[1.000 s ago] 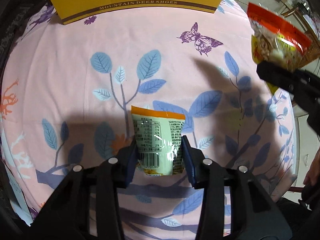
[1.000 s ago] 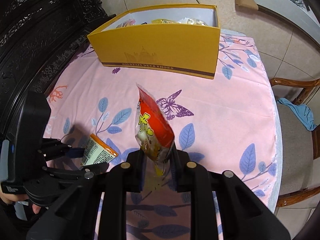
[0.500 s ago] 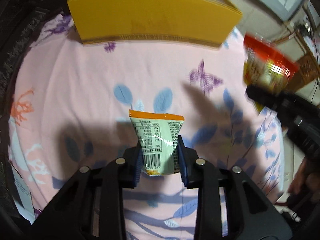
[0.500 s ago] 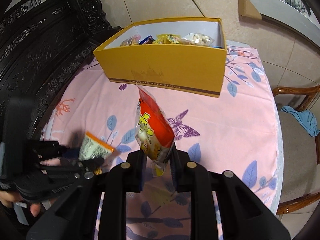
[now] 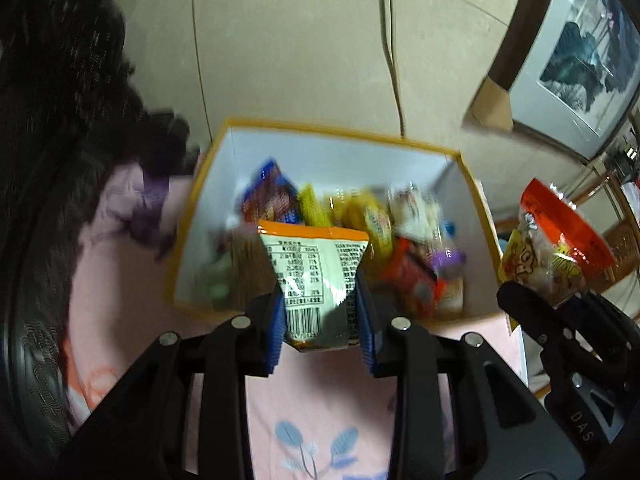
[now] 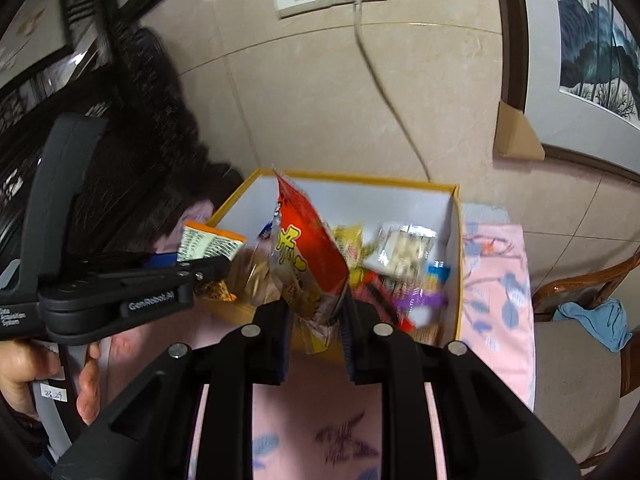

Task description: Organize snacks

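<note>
We see the pale snack packet (image 5: 316,280) pinched in the left gripper (image 5: 320,324) above the near edge of the open yellow box (image 5: 476,200), which sits on the pink worktop (image 5: 320,412) full of snacks; beside it the right gripper (image 6: 316,320) pinches a red snack bag (image 6: 308,256)

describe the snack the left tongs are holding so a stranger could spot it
Find the yellow box on the pink cloth; in front of it the left tongs clamp a pale green packet. Unlike the red bag, it has an orange top strip and a barcode.
</note>
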The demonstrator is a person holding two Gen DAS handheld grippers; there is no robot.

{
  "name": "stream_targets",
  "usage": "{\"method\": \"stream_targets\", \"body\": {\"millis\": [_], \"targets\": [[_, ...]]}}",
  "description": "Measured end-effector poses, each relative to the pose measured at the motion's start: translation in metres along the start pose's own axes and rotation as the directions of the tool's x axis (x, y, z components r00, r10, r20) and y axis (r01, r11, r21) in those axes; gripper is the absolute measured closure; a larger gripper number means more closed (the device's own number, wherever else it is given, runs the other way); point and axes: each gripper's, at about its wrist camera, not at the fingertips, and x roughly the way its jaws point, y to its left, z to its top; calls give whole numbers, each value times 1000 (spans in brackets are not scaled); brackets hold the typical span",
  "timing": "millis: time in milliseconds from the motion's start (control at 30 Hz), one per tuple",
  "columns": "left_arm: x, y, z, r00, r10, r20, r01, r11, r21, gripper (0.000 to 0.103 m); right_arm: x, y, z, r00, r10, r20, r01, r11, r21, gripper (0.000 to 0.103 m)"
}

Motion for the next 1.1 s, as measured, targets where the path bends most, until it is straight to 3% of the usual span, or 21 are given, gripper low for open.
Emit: {"method": "stream_targets", "body": {"millis": [200,467,533,567,600,633,700,800,933,1100], "targets": [[13,8,23,1000,7,5,-7,1000,-4,72,31,-20,22,999,-28,-31,30,998,60,82],[24,11,31,1000,14,-4,-14,1000,-20,68,34,-21,31,998,-60,-21,61,997,55,80],[22,12,33,1000,16,10,-16,1000,-25,48,34,-22,33,997,-75,-18,76,996,53,69],[20,12,34,999,22,23,-22,999,-26,26,34,-22,35,996,-92,-20,93,995,46,42],[17,12,36,998,38,41,-37,999,-26,9,34,-21,37,993,-118,-22,119,992,35,31],[14,12,37,997,54,60,-53,998,-26,5,31,-19,39,989,-148,-9,149,989,19,30],[7,11,41,993,62,98,-59,998,-27,2,23,-15,40,986,-162,30,162,987,-8,22],[6,13,45,996,47,77,-43,998,-52,2,15,-9,40,982,-177,60,179,983,-33,5],[8,18,45,997,49,58,-43,994,-96,2,12,-4,40,982,-174,72,177,983,-41,1],[3,13,43,993,71,90,-66,996,-65,2,17,-10,39,987,-157,10,157,987,31,1]]}}
